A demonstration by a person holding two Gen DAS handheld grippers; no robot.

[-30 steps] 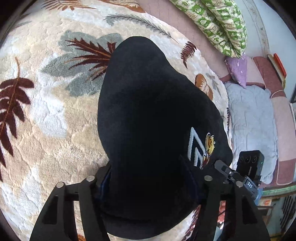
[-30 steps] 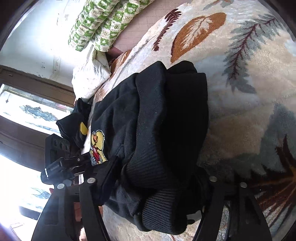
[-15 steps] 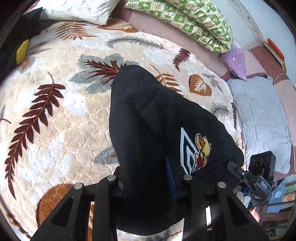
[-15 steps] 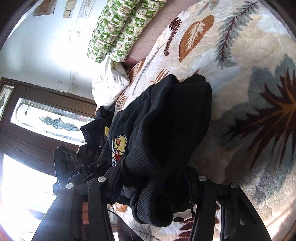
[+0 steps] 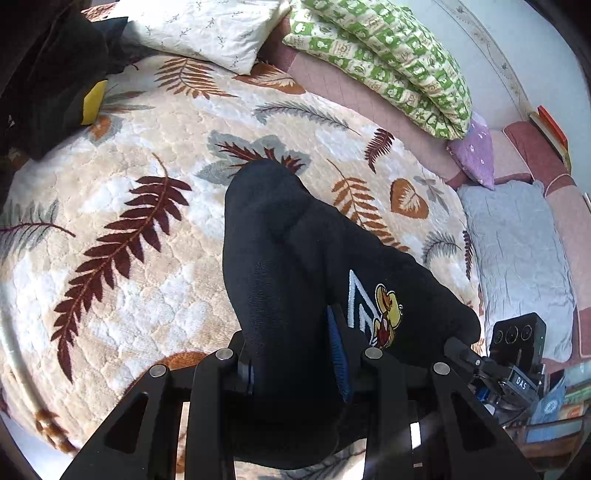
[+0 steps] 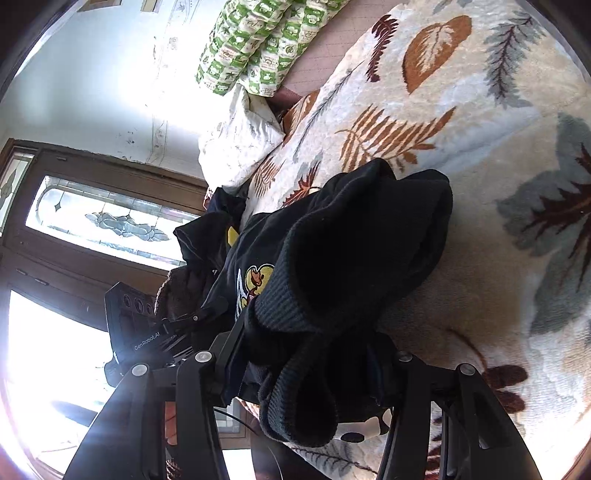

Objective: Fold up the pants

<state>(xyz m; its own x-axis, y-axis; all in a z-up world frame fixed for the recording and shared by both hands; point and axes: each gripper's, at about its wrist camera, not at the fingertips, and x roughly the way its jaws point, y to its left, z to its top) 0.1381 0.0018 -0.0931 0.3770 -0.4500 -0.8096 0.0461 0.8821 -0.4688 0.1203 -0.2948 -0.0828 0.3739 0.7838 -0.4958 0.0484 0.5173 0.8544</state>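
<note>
The black pants (image 5: pixel 295 266) with a yellow duck patch (image 5: pixel 386 314) are bundled and lifted off the leaf-patterned bed cover (image 5: pixel 129 221). My left gripper (image 5: pixel 295 365) is shut on one end of the bundle, its blue pads pressed into the cloth. In the right wrist view the same pants (image 6: pixel 354 258) hang in thick folds, ribbed cuff (image 6: pixel 295 402) drooping at the front. My right gripper (image 6: pixel 306 362) is shut on that thick end. Each view shows the other gripper beside the bundle. The far end of the pants touches the cover.
A green-patterned quilt (image 5: pixel 388 66) and a white pillow (image 5: pixel 207 29) lie along the head of the bed. Dark clothes (image 5: pixel 48 85) are piled at the left edge. A grey pad (image 5: pixel 517 258) and purple cushion (image 5: pixel 474 155) lie to the right. A glazed door (image 6: pixel 92 229) stands beyond.
Both grippers have risen and drawn back with the pants, so more of the bed cover shows beneath. The left jaws narrowed onto the cloth; the bundle now hangs more than it lies.
</note>
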